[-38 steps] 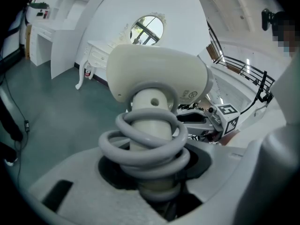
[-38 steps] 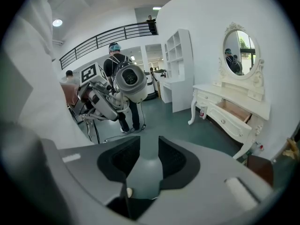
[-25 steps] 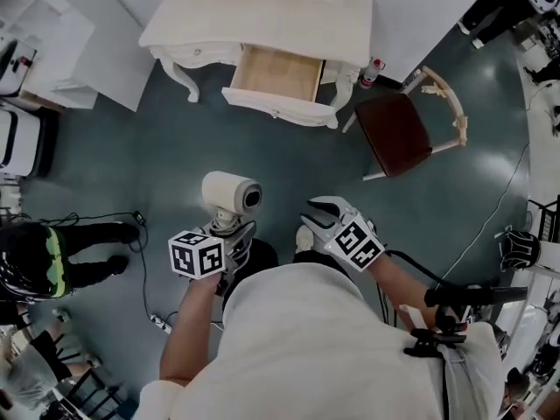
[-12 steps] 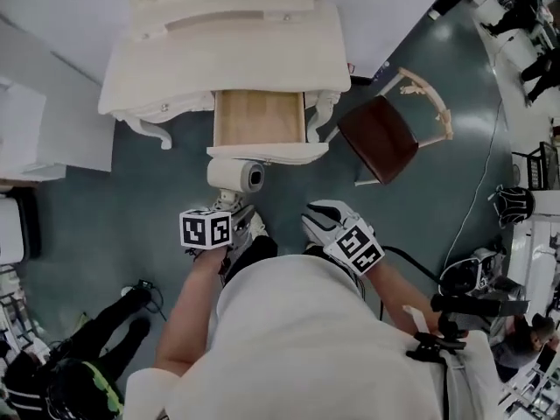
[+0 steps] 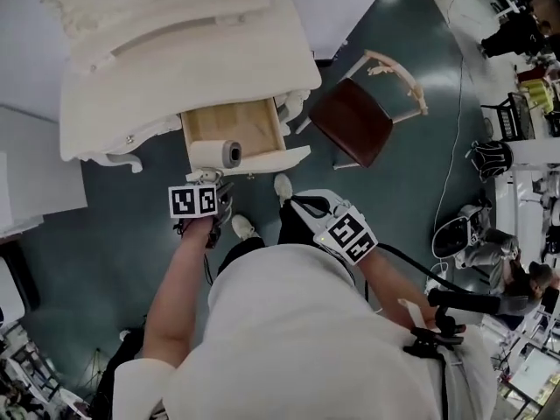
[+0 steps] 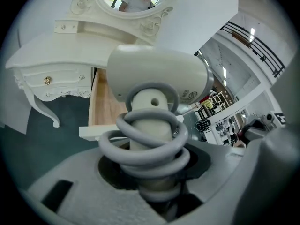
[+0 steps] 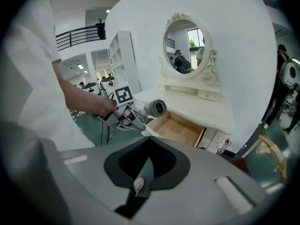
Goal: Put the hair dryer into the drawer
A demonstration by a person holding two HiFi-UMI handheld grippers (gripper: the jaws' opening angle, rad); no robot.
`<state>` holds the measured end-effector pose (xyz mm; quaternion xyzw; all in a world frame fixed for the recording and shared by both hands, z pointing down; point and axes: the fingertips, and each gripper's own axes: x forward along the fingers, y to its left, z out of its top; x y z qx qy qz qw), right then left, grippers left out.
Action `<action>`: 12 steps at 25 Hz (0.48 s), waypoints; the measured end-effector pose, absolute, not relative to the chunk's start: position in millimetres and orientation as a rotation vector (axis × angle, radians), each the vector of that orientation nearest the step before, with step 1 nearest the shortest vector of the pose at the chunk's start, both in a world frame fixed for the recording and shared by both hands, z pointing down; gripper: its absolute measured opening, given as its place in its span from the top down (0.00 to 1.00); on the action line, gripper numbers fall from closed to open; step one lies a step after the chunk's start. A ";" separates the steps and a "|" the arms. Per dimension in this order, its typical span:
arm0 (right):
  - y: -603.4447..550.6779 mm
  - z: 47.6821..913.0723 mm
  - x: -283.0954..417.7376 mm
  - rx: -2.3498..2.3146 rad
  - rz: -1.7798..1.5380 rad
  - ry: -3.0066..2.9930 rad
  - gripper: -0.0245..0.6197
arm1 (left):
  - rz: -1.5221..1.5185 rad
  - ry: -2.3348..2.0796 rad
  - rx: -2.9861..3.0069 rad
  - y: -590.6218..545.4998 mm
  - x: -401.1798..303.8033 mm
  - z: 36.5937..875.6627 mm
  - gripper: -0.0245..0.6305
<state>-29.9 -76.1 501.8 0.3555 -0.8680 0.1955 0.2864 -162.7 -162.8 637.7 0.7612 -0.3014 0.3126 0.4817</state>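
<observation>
A cream hair dryer [image 5: 217, 154] with a grey cord coiled round its handle [image 6: 150, 139] stands upright in my left gripper [image 5: 210, 180], which is shut on the handle. Its barrel [image 6: 157, 76] hangs over the front edge of the open wooden drawer [image 5: 232, 121]. The right gripper view shows the dryer [image 7: 154, 108] beside the drawer [image 7: 180, 128]. My right gripper [image 5: 297, 206] is held back over the floor to the right of the drawer. Its jaws are shut with nothing between them [image 7: 147, 146].
The drawer belongs to a white dressing table [image 5: 175, 51] with an oval mirror [image 7: 185, 43], set against a white wall. A chair with a dark red seat [image 5: 354, 121] stands to the right of the table. Cables and equipment lie on the floor at the right [image 5: 490, 160].
The person has walked up to the dressing table. My left gripper has carried the hair dryer from over the bare floor to the drawer's front edge, and my right gripper came along.
</observation>
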 end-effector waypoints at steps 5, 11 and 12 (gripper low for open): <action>-114.9 492.1 -17.3 0.948 0.534 -2.342 0.96 | 0.817 -0.796 1.756 -198.3 -165.3 662.0 0.66; -199.9 529.1 40.5 0.841 0.578 -2.331 0.96 | 0.927 -0.842 1.624 -275.7 -134.7 727.9 0.65; -209.5 530.8 45.5 0.825 0.590 -2.334 0.96 | 0.950 -0.849 1.602 -281.9 -134.5 735.4 0.65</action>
